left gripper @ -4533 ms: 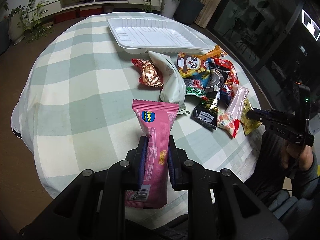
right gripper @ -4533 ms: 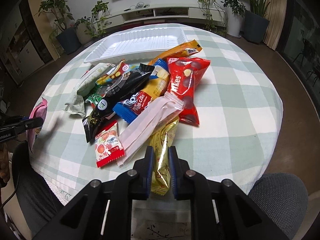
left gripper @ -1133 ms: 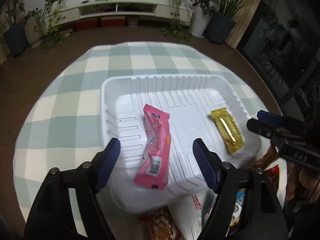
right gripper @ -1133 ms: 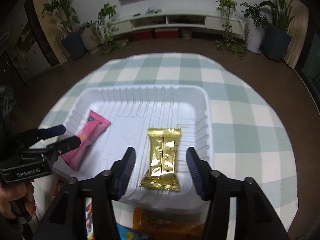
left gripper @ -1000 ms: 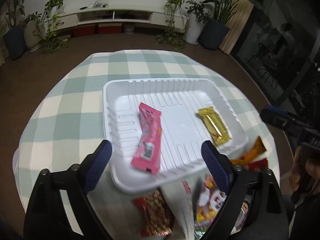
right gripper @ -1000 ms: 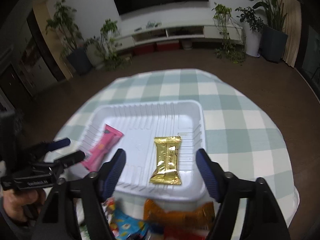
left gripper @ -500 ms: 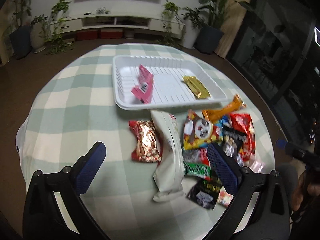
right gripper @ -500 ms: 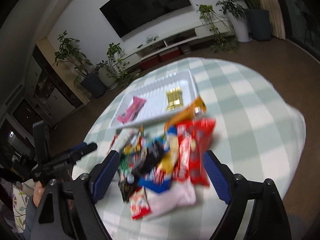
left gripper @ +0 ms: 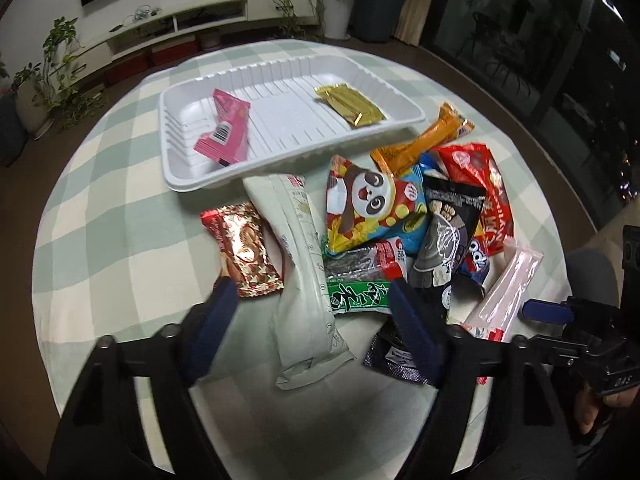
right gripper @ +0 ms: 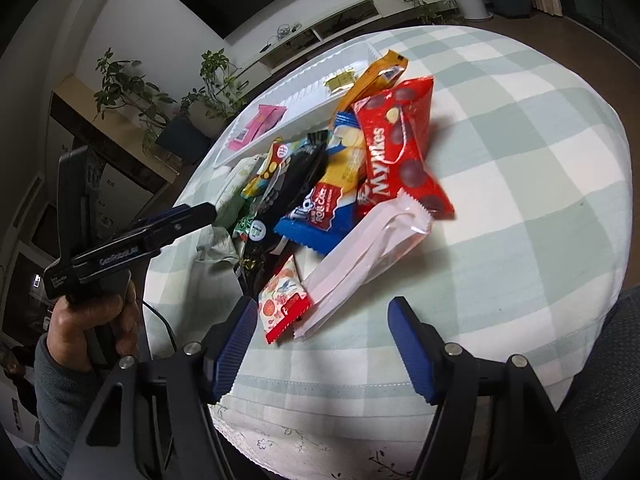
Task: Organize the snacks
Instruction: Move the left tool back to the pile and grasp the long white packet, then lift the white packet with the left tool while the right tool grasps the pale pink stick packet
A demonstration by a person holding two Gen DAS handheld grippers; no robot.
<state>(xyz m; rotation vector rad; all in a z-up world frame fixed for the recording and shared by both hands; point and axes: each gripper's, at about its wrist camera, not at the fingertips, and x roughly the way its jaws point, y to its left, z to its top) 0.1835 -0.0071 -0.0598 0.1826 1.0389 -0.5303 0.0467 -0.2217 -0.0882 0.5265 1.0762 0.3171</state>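
A heap of loose snacks lies on a round table under a green-and-white check cloth, just in front of a white plastic tray that already holds a pink wafer packet at its left end and a gold bar at its right. Nearest the tray's front rim lie an orange packet and a panda-print bag; to their right sits a red Mylikes bag, with a blue roll-cake packet and a black bag tucked against it. A long pale grey-green pouch runs from the tray toward the camera, a red-and-gold foil sweet just to its left and a green seaweed strip touching its right side. At the heap's near edge lie a pale pink wrapper and a small red fruit-print sachet. The left gripper hovers above the pale pouch, its jaws about half spread and closing, the pouch between them but the blue pads not pressing on it. The right gripper hangs over the pink wrapper and the sachet, jaws likewise wide and closing, gripping nothing. A hand in a grey sleeve grasps the left tool's handle.
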